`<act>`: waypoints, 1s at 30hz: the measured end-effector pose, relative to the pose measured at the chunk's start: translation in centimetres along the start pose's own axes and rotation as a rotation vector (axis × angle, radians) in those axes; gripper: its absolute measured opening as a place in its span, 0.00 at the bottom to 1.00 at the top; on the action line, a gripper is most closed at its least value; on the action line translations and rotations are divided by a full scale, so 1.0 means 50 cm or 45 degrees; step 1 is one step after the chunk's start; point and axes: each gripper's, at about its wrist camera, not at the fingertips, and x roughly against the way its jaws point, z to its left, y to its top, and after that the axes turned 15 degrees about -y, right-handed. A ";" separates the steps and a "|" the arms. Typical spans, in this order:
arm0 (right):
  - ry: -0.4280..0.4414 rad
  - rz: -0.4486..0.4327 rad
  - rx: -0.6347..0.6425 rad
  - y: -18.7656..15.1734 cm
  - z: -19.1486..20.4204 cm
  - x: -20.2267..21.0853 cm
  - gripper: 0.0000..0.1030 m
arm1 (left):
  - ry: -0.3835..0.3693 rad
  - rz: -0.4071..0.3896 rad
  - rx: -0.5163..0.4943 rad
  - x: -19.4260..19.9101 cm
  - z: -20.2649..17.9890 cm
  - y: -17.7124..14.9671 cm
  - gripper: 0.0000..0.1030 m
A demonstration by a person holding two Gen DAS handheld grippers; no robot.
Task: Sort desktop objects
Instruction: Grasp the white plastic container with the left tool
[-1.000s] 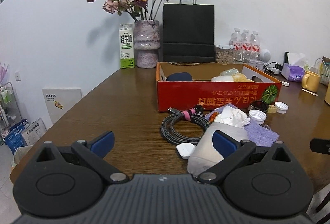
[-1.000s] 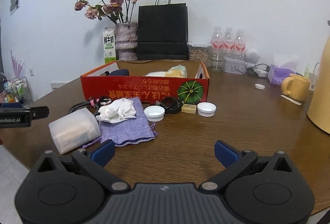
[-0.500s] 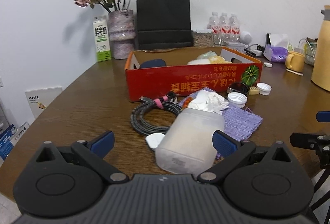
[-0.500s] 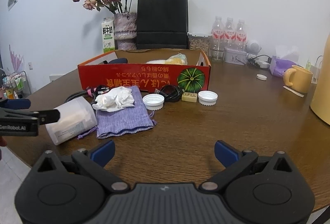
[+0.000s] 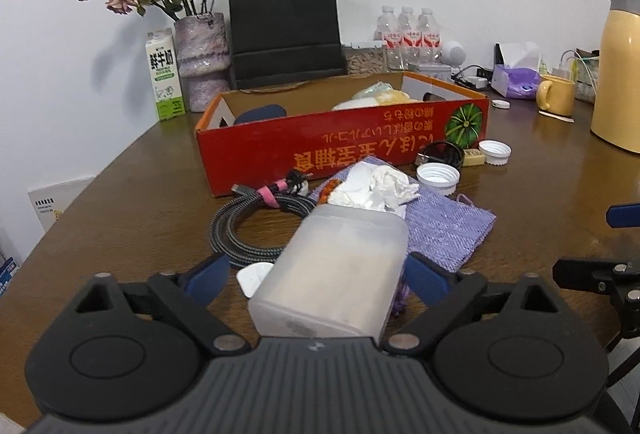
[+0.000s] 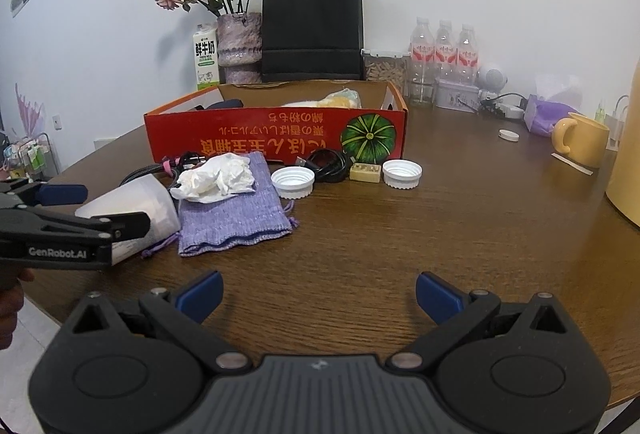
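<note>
Left wrist view: I've got the left gripper [image 5: 316,276] straddling the frosted plastic box [image 5: 334,270], which lies on its side on the surface [image 5: 132,218] near the front edge, just in front of the coiled braided cable [image 5: 256,224] and the purple pouch [image 5: 444,228]. The jaws have just been closing w/ the box between them; the right pad [image 5: 424,278] looks at or v. near the box wall, the left pad [image 5: 208,276] is clearly apart from it, so it's spread, no pinch yet. A small white case [image 5: 256,276] sits in that left-side gap, touching or nearly touching the box.

To do this well, I think I need to shift a bit so the box is centred between the pads, keep the white case outside the jaws, then close slowly. The box wall looks smooth and prob. slippery, so squeeze across the flat sides, not the rounded corners. Lift clear of the crumpled tissue [image 5: 376,186] before heading to the red cardboard tray [image 5: 344,150] behind.

Pose: left gripper points forward and tilted down toward the surface, low over the near edge; in the right wrist view it comes in from the left side. The right gripper [image 6: 318,296] hangs spread and empty over bare wood, also tilted down, well apart from the two white caps [image 6: 292,182].
</note>
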 end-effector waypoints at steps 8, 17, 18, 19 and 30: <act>0.005 0.007 -0.001 -0.002 0.000 -0.002 1.00 | -0.052 -0.012 -0.033 -0.001 -0.012 -0.005 0.70; 0.012 0.008 0.017 0.003 0.014 -0.003 1.00 | -0.065 -0.056 -0.007 0.016 -0.009 0.004 0.66; 0.014 0.006 0.023 0.005 0.017 -0.004 1.00 | -0.067 -0.064 -0.001 0.019 -0.008 0.006 0.66; 0.016 0.005 0.029 0.007 0.021 -0.004 1.00 | -0.068 -0.072 0.003 0.022 -0.006 0.008 0.65; 0.057 -0.043 0.081 0.063 0.067 -0.031 1.00 | 0.006 -0.162 0.071 0.055 0.036 0.048 0.65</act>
